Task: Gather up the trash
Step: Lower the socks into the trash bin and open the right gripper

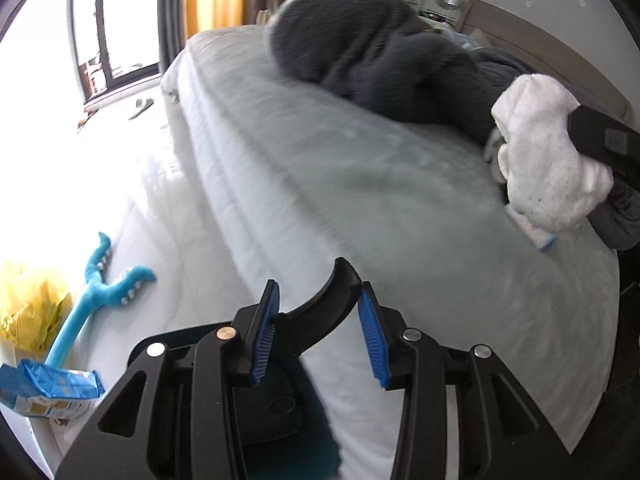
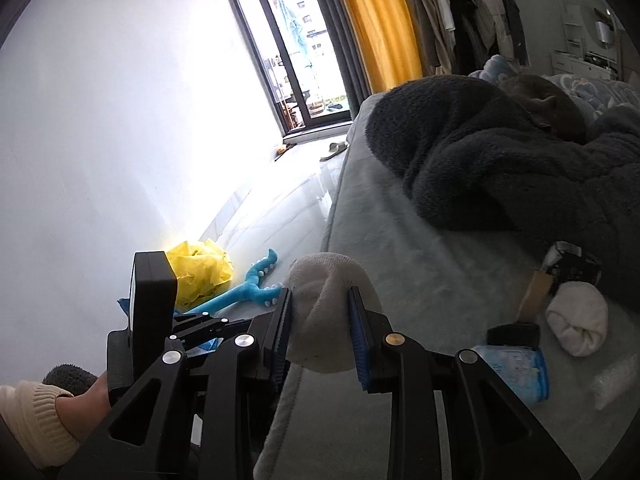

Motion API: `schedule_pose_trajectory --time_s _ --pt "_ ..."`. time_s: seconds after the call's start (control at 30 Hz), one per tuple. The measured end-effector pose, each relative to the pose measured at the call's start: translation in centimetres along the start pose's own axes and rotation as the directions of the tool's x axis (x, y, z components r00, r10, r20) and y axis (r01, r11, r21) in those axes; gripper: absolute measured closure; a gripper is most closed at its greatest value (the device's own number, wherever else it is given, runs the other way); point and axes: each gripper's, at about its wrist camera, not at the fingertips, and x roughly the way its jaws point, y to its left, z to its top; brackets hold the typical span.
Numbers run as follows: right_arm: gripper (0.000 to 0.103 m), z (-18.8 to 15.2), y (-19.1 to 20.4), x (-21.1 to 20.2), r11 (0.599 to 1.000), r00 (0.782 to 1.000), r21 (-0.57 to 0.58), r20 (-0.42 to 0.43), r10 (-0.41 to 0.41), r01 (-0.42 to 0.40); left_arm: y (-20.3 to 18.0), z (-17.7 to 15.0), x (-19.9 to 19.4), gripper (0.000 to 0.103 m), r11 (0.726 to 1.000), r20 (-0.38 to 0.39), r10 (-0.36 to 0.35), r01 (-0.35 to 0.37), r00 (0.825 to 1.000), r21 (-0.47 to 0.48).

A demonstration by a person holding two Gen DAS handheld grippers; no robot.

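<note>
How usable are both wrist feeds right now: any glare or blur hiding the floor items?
Left wrist view: window glare washes out the floor and half the yellow bag; the bed is motion-smeared. Right wrist view: sharper, glare only near the wall base, bag readable, fisheye bending edges.

Both wrist views close above the bed (image 1: 320, 184) – angled down, toward the window (image 2: 296, 60).

- A fleece blanket (image 2: 500, 168) lies heaped on the bed (image 2: 400, 240), toward its far end.
- A rolled sock (image 2: 578, 322) and a wipes pack (image 2: 516, 372) lie near the bed's near edge.
- On the floor (image 2: 272, 216) beside the bed, a plush toy (image 2: 248, 288) lies just beside a crumpled bag (image 2: 204, 268).
</note>
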Motion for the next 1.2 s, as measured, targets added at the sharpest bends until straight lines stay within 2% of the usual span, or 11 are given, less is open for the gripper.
schedule_pose_trajectory --time_s 0.27,0.53,0.73,0.83,0.97,1.2 --pt "0.075 0.1 3.9 4.3 0.998 0.997 -0.024 -0.059 0.052 -0.054 5.4 -2.8 1.1 0.060 0.997 -0.119 0.043 -0.051 0.992 -0.063" --pt "0.075 -0.4 7.0 8.3 0.995 0.988 -0.040 -0.127 0.090 -0.095 9.8 -6.6 2.7 0.059 0.991 -0.279 0.053 -0.085 0.959 -0.106" --pt "0.075 -1.0 8.4 11.3 0.993 0.978 -0.042 -0.185 0.097 -0.106 11.9 -8.3 2.8 0.053 0.986 -0.352 0.041 -0.095 0.935 -0.137" --pt "0.075 -1.4 8.9 13.0 0.994 0.971 -0.032 -0.219 0.099 -0.108 12.8 -8.7 2.4 0.043 0.982 -0.365 0.038 -0.102 0.930 -0.156" --pt "0.075 -2.1 9.8 14.8 0.994 0.961 -0.031 -0.258 0.097 -0.109 14.0 -8.9 1.6 0.036 0.979 -0.357 0.032 -0.101 0.933 -0.176" --pt "0.075 -3.5 11.0 17.5 0.994 0.941 -0.033 -0.327 0.085 -0.102 15.6 -8.2 -1.4 0.028 0.976 -0.260 0.049 -0.102 0.964 -0.193"
